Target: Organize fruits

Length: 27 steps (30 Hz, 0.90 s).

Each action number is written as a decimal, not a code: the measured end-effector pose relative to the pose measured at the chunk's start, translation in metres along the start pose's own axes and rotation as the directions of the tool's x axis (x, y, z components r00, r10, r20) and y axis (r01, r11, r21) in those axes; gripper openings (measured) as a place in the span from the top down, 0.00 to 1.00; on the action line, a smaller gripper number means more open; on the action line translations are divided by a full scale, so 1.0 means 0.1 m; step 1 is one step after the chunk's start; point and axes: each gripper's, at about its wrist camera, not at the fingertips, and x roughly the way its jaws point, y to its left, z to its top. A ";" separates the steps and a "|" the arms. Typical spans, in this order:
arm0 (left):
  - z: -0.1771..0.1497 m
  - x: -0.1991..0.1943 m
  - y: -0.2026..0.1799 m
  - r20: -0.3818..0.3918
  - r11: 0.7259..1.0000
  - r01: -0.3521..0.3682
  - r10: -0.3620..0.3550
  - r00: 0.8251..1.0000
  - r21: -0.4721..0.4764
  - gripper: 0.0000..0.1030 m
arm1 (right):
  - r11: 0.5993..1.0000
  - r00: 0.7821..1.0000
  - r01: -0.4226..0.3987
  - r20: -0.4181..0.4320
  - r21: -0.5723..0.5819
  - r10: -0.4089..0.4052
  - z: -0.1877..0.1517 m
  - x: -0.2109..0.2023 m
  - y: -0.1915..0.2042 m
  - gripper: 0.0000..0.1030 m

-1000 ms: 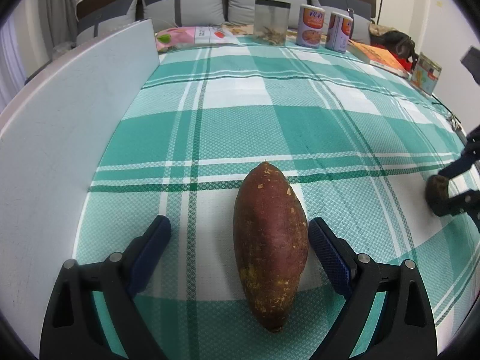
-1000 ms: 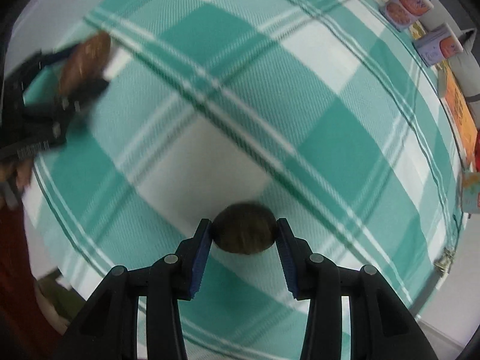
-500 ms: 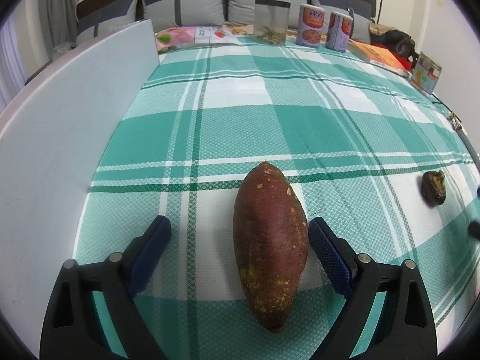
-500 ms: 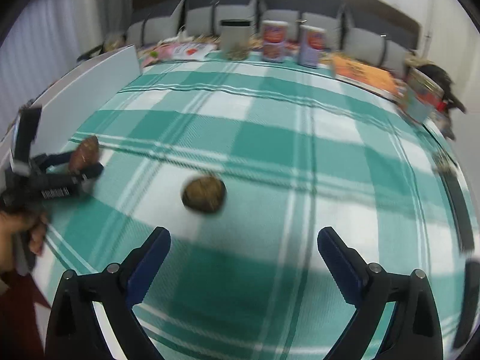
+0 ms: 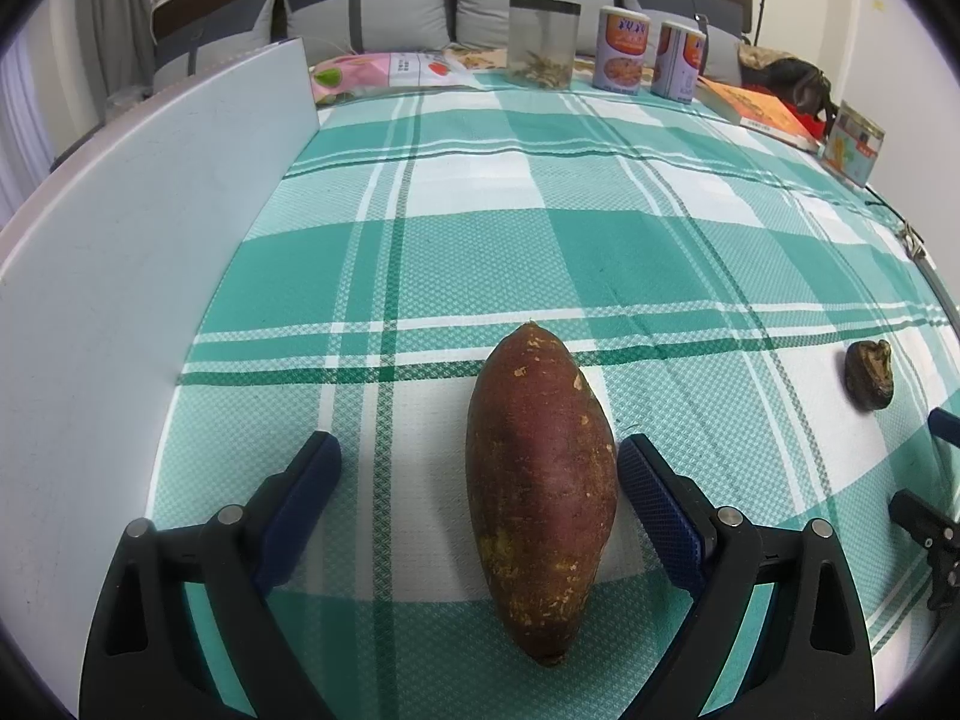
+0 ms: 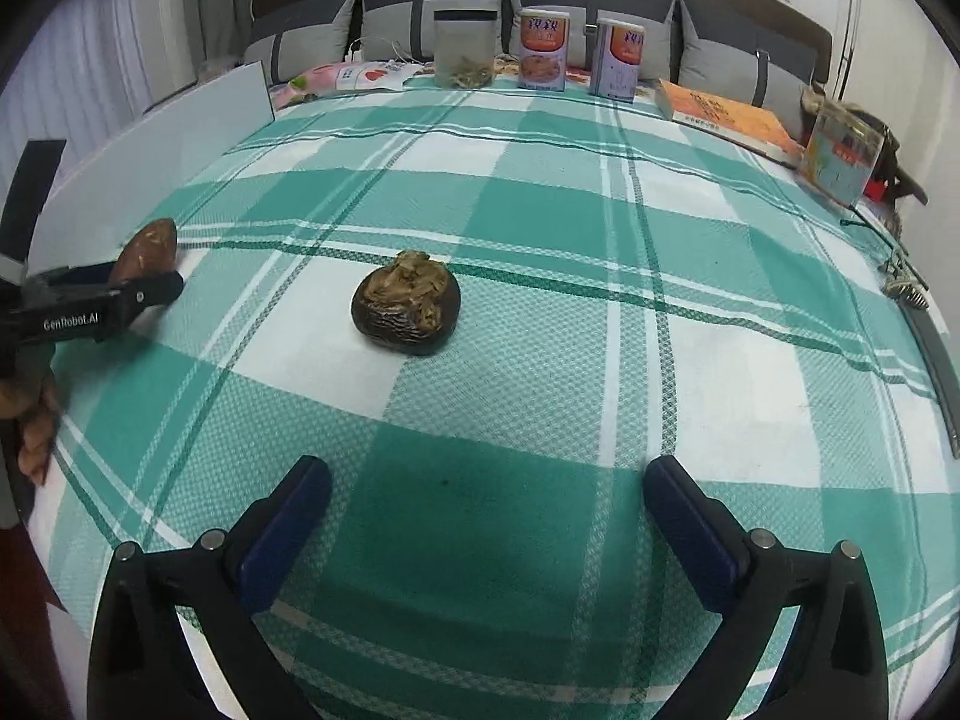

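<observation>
A long reddish-brown sweet potato (image 5: 540,480) lies on the green-and-white checked cloth (image 5: 540,252) between the fingers of my left gripper (image 5: 477,450). That gripper is open: the right pad sits close beside the potato and the left pad stands well off. A dark, round, wrinkled fruit (image 6: 406,309) rests alone on the cloth ahead of my right gripper (image 6: 489,471). Its jaws are opening wide, with nothing between them. The left wrist view shows the same fruit (image 5: 868,375) far right. The right wrist view shows the sweet potato (image 6: 150,243) at its left edge.
A white board (image 5: 150,240) stands upright along the cloth's left side. At the far edge stand a clear jar (image 6: 465,54), two printed cans (image 6: 543,51), an orange book (image 6: 726,117) and a small box (image 6: 840,156), with grey cushions behind. A hand (image 6: 36,420) holds the left gripper.
My right gripper let go of the dark fruit, opened wide, rolled level and drew back; the fruit now lies on the cloth. The left gripper and sweet potato stayed put.
</observation>
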 end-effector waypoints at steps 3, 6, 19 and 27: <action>0.00 0.00 0.00 0.000 1.000 0.000 0.000 1.000 0.000 0.07 | 1.000 1.000 0.000 0.000 -0.001 0.000 0.00 0.00 0.00 0.00; 0.00 0.00 0.00 0.000 1.000 0.000 0.000 1.000 0.000 0.07 | 1.000 1.000 -0.001 0.000 0.000 0.001 0.00 0.00 0.00 0.00; 0.00 0.00 0.00 0.001 1.000 -0.001 0.001 1.000 0.000 0.07 | 1.000 1.000 -0.003 -0.001 0.000 0.003 0.00 0.00 0.00 0.00; 0.00 0.00 -0.01 0.000 1.000 0.000 0.000 1.000 0.000 0.07 | 1.000 1.000 -0.006 -0.002 0.001 0.006 0.00 0.00 0.01 0.00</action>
